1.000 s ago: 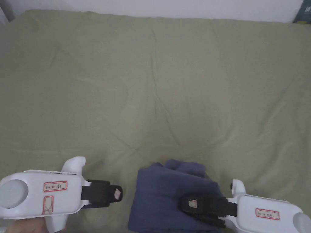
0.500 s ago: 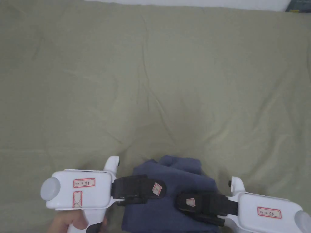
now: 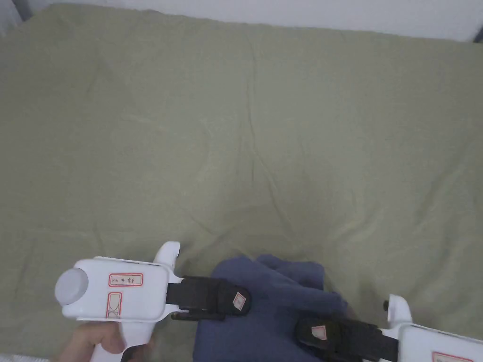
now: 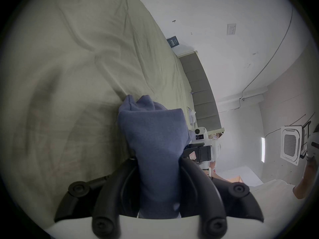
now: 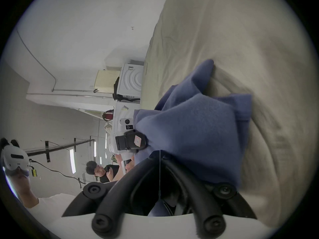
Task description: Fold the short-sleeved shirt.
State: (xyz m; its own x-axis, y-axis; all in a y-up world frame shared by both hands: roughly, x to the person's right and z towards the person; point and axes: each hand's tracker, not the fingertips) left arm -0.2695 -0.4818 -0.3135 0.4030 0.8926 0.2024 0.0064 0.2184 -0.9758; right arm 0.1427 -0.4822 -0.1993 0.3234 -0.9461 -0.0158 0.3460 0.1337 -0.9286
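Blue shirt [image 3: 264,306], folded into a compact bundle.
Lies on olive bed sheet, near edge; top layers rumpled.

Head view looks steeply down over the bed [image 3: 264,141]; both gripper views sit close behind their jaws, rolled sideways, facing each other across the folded blue shirt [image 4: 155,139], which all three views share.

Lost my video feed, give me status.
Left gripper shut on folded blue shirt. Right gripper shut on its other side. Nothing in the way on green sheet.
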